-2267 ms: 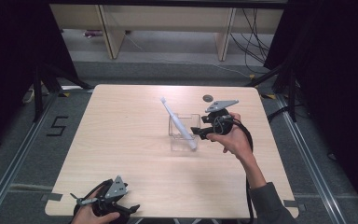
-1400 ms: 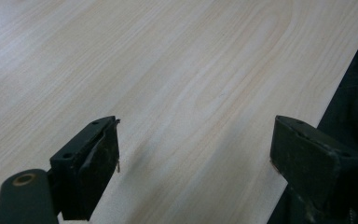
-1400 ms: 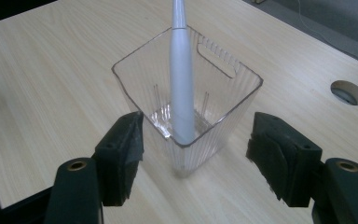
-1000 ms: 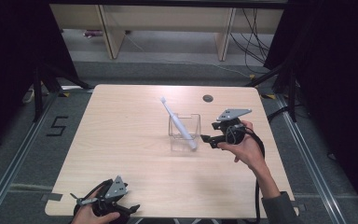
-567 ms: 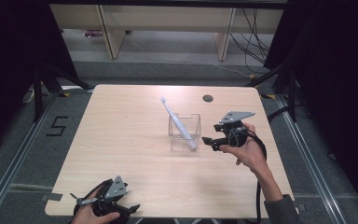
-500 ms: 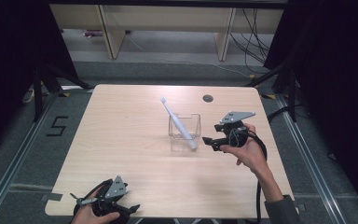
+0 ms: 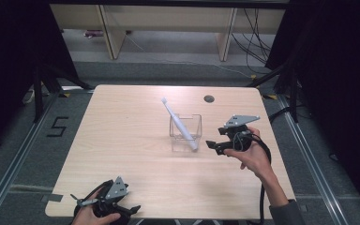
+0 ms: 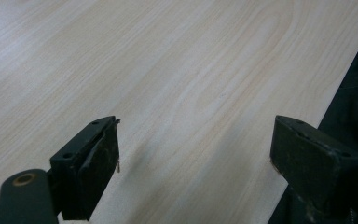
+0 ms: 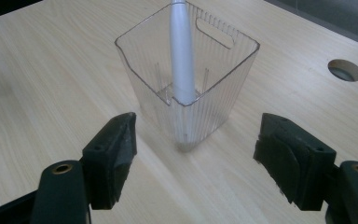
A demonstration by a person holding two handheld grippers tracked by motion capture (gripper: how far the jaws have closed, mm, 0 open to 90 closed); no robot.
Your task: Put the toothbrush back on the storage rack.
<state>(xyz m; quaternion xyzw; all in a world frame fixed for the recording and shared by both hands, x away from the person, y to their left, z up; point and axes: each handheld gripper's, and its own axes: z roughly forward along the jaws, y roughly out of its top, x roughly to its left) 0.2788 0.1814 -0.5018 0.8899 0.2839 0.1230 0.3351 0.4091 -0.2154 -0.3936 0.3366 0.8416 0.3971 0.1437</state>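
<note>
A white toothbrush (image 7: 180,125) stands tilted in a clear ribbed plastic container (image 7: 177,143) in the middle of the wooden table, head up and pointing to the far left. In the right gripper view its handle (image 9: 182,56) rests inside the container (image 9: 214,88). My right gripper (image 7: 214,147) is just right of the container and apart from it, pointing at it. Its jaws (image 9: 198,128) have just been opening and stand open with nothing between them. Near the table's front left edge my left gripper (image 7: 105,204) is open over bare wood (image 8: 196,140).
A round cable hole (image 7: 209,99) lies in the table behind the container, also seen in the right gripper view (image 9: 345,70). The table's edge runs close beside the left gripper. Dark floor, metal rails and shelving surround the table.
My right gripper has drawn back to the right, away from the container and the toothbrush's lower end. The toothbrush stays leaning in the container. The left gripper has kept still.
</note>
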